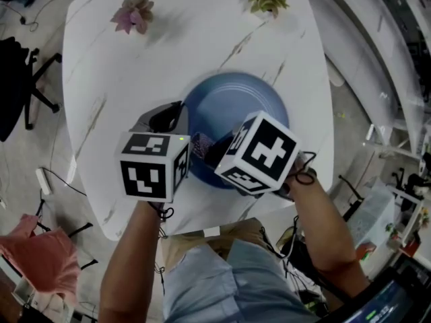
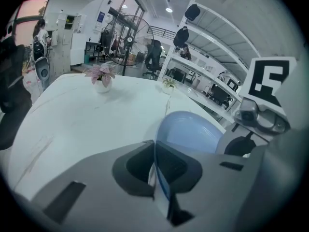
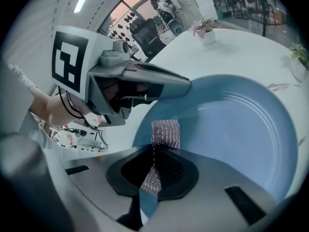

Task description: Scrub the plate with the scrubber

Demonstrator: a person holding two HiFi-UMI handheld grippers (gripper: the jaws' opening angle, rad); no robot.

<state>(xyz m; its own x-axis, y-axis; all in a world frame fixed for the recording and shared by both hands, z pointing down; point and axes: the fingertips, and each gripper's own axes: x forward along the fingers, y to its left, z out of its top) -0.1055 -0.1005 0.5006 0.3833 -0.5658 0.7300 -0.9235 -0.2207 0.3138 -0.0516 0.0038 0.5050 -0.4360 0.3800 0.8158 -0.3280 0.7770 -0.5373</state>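
A blue plate (image 1: 237, 105) is tilted above the white marble table (image 1: 161, 59). My left gripper (image 1: 176, 121) is shut on the plate's left rim; in the left gripper view the rim (image 2: 159, 153) runs edge-on between the jaws of the left gripper (image 2: 157, 170). My right gripper (image 1: 210, 151) is shut on a purple mesh scrubber (image 1: 201, 145). In the right gripper view the scrubber (image 3: 165, 133) sticks out of the right gripper (image 3: 153, 168) and lies against the plate's face (image 3: 241, 129) near its lower left edge.
A pink potted plant (image 1: 135, 13) and a green potted plant (image 1: 267, 0) stand at the table's far side. A black chair (image 1: 17, 79) is left of the table, with a pink cloth (image 1: 40, 254) on the floor. Shelving (image 2: 207, 66) runs along the right.
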